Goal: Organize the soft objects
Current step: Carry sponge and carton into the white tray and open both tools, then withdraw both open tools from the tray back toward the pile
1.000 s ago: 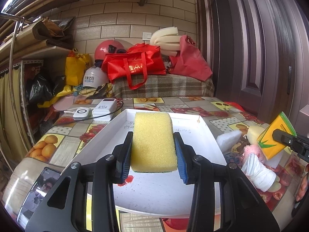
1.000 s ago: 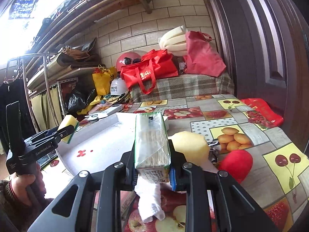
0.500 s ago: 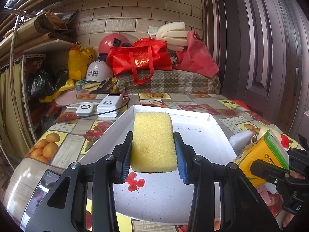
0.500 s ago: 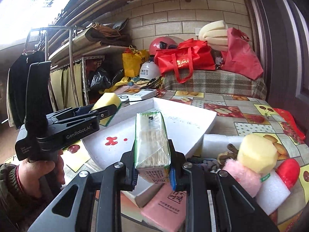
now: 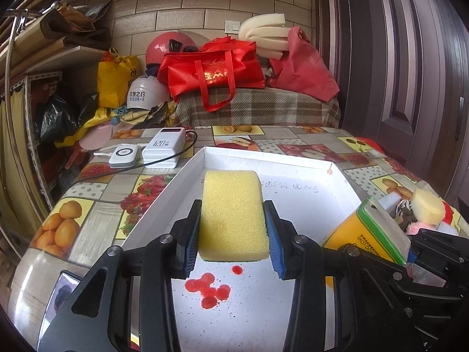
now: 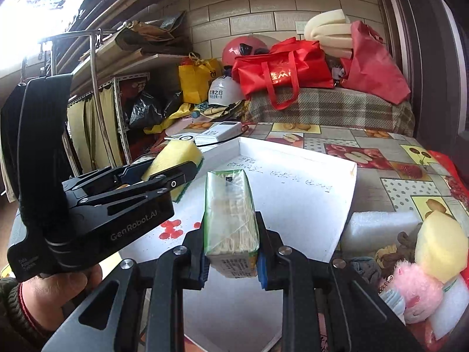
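Both tongs loaded, both over the white tray.

Left tongs (image 5: 233,228): clenched on the sponge (image 5: 233,214), pads on its two long sides. Sponge sits centre frame in the left wrist view, held above the tray (image 5: 337,173), not touching the floor of it as far as I can judge. Green scrub layer shows on the underside in the right wrist view (image 6: 176,161).

Right tongs (image 6: 231,252): clenched on the tissue pack (image 6: 230,220), centre frame, gripped near its lower end so most of the pack stands out ahead of the pads. In the left wrist view the pack (image 5: 366,231) is at lower right, over the tray's right rim.

Tray floor is bare apart from red blotches (image 5: 208,289) at lower centre and some handwriting toward the far wall.

Remaining soft things lie in a heap at the right of the frame, on the worktop (image 6: 381,158) just beside the tray: foam block (image 6: 378,226), yellow sponge (image 6: 439,243), pink plush (image 6: 416,287).

Step in hand, as I read it: set both items down in the tray.

Notes for doing it well:
- The two tongs are close together. Place one item at a time, or steer them to opposite sides, sponge left and pack right.
- Lower until the item rests on the floor before releasing; sponge would bounce if dropped.
- Lay the pack flat along the right wall. Stood on end it would likely tip.
- Park both toward the far wall so the near floor stays free for the heap.
- Withdraw upward, clear of the rim.
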### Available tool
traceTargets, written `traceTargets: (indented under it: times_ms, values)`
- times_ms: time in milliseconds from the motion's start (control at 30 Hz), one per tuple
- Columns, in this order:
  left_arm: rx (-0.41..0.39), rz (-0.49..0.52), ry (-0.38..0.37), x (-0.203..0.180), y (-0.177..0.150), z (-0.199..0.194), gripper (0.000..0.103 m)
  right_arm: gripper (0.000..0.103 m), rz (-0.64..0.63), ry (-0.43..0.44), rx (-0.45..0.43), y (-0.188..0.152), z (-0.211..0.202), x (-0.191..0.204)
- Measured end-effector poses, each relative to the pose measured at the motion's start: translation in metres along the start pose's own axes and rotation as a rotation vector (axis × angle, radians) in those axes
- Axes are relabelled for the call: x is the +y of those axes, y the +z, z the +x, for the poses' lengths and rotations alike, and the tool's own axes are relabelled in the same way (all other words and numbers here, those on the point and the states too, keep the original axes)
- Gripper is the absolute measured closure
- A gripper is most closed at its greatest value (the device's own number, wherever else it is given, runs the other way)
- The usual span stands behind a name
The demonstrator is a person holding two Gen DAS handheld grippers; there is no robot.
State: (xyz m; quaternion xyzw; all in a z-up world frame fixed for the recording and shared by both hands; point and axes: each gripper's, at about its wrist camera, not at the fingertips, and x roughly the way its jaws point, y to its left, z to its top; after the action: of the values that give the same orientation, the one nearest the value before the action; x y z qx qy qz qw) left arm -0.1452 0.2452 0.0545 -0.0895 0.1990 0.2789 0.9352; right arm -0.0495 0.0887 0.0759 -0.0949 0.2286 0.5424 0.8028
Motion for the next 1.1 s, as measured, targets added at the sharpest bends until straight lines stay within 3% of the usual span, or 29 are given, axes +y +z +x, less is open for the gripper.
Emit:
traceTargets:
  times_ms: [233,300,333,367,433,467,533,1100]
  values:
    - [0.065,0.006,-0.008,-0.003,0.000,0.013,0.062,0.076,0.048,-0.052,0.053,0.002,0.013,-0.006]
    - [0.076,-0.001,0.014,-0.002,0.000,0.015,0.061,0.063,0.046,-0.064,0.058,0.003,0.013,-0.005]
    - [0.069,-0.015,0.022,0.001,0.001,0.013,0.056,0.042,0.044,-0.071,0.056,0.003,0.013,-0.004]
    - [0.059,-0.034,0.030,0.004,0.001,0.011,0.038,0.028,0.054,-0.097,0.050,0.002,0.011,-0.005]
    - [0.043,-0.065,0.051,0.010,0.001,0.008,0.008,0.011,0.087,-0.095,0.044,0.002,0.008,-0.012]
    - [0.039,-0.073,0.054,0.012,0.000,0.007,0.000,0.007,0.100,-0.101,0.045,0.002,0.008,-0.015]
    - [0.033,-0.077,0.060,0.012,0.000,0.006,0.000,0.000,0.118,-0.106,0.045,0.002,0.008,-0.018]
    - [-0.027,-0.082,0.085,0.014,-0.001,-0.005,0.000,0.000,0.032,-0.094,-0.015,0.003,-0.001,-0.004]
